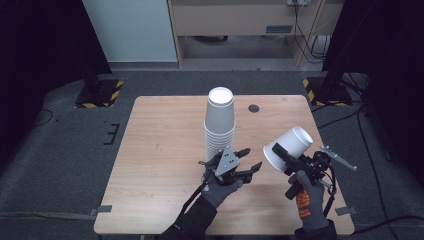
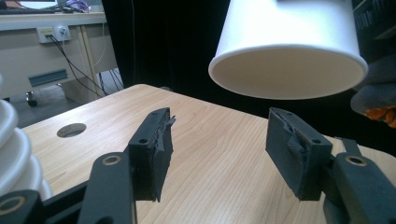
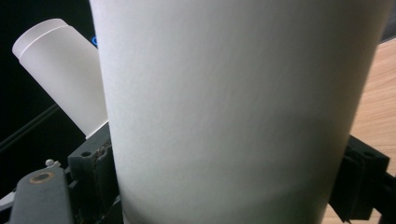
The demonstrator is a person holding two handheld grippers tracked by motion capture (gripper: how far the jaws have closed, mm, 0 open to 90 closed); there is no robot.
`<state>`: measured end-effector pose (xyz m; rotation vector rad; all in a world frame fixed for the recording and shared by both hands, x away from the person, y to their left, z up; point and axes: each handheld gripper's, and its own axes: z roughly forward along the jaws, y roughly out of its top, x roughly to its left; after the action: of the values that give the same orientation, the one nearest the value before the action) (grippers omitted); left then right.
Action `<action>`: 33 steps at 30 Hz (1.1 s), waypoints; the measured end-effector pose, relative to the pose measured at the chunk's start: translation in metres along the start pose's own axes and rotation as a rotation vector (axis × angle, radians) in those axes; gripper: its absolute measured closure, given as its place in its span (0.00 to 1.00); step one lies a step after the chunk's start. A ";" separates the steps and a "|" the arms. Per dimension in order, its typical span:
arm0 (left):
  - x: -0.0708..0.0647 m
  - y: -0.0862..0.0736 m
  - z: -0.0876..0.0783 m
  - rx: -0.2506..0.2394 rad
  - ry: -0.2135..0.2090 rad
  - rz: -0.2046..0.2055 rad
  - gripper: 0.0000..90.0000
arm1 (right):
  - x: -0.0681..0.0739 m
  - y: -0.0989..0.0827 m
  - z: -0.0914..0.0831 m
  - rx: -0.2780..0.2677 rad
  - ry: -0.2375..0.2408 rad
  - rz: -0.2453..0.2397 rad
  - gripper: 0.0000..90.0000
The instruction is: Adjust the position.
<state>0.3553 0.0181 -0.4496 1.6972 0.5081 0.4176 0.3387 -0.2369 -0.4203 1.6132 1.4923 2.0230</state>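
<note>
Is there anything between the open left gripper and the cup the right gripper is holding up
Nothing visible. The left gripper is open beside the stack of cups, and the left gripper view shows bare table between its jaws, with the white cup raised beyond them. The right gripper clamps that cup, tilted, above the table.

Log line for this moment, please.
right gripper: shut on cup, tilted, lifted | left gripper: open, empty, beside cup stack
</note>
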 end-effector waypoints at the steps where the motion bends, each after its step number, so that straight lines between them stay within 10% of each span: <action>1: 0.000 0.000 0.001 -0.002 -0.001 -0.001 0.45 | 0.000 0.000 0.000 0.000 0.002 0.001 0.16; 33: 0.002 0.003 0.036 -0.100 0.019 -0.018 0.54 | 0.001 -0.012 0.009 0.049 0.033 0.055 0.16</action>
<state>0.3763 -0.0113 -0.4530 1.5931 0.5081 0.4392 0.3402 -0.2254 -0.4291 1.6650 1.5369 2.0678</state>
